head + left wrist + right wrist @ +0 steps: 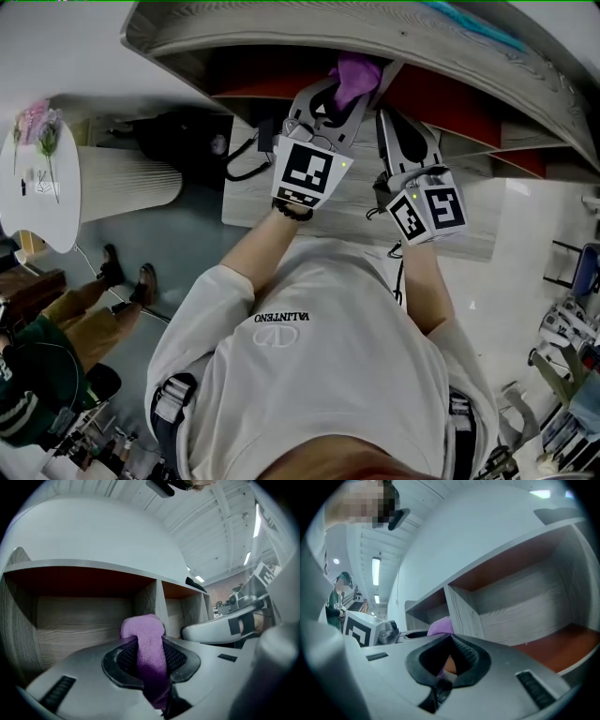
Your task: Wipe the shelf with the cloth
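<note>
Up against the grey wood-grain shelf unit with reddish-brown inner panels point(530, 89), both tongs are raised side by side, marker cubes facing the head camera. The left tongs point(345, 94) are clamped on a soft purple knitted cloth point(357, 73). In the left gripper view the cloth point(145, 632) runs as a band down between the black pads of those tongs point(151, 660) and bulges in a rounded wad above them. The wad sits at the mouth of the shelf point(79, 616), in front of the upright divider between two compartments. Whether it touches the wood cannot be told.

The right tongs point(392, 124) are just beside the left, pointing into the next compartment. In the right gripper view the jaws of these tongs point(449, 660) are brought together with nothing gripped. Through the hollow between the pads shows a bit of purple and orange. Beyond them lies the shelf point(525, 604), and the cloth point(440, 627) peeks out left of the divider.

Off to the left in the head view stands a round white table point(58, 202).
</note>
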`<state>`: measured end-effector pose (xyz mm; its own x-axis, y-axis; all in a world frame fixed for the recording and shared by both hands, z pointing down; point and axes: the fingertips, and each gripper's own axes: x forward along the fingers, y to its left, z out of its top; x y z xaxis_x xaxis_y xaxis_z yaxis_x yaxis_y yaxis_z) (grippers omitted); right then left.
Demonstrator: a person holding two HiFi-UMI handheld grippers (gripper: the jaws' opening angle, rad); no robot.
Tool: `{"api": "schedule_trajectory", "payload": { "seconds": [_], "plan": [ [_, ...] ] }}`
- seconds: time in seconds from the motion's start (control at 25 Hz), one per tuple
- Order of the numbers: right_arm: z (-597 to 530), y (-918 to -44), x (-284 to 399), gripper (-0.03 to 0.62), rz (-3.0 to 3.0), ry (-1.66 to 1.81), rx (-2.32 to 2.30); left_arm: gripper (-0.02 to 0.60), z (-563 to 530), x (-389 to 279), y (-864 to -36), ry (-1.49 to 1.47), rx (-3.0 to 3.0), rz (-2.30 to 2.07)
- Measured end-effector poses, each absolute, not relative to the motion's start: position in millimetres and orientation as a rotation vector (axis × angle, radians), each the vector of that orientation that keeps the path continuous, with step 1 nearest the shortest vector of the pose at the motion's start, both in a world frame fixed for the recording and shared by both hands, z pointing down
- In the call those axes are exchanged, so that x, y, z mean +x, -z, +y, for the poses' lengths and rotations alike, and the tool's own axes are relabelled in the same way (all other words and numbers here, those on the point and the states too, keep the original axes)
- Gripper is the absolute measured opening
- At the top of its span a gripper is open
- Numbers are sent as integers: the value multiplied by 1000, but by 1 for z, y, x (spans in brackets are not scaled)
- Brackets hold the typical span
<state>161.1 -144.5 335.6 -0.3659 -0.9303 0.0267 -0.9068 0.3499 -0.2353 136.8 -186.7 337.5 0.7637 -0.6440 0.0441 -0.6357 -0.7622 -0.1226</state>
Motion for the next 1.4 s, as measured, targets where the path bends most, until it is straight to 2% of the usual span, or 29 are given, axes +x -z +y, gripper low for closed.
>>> {"api": "schedule_trajectory", "payload": {
  "seconds": [1.4],
  "plan": [
    [-131, -294, 155, -2, 2451, 203, -1710, 86, -181, 134, -270, -62, -2836, 1074]
  ]
}}
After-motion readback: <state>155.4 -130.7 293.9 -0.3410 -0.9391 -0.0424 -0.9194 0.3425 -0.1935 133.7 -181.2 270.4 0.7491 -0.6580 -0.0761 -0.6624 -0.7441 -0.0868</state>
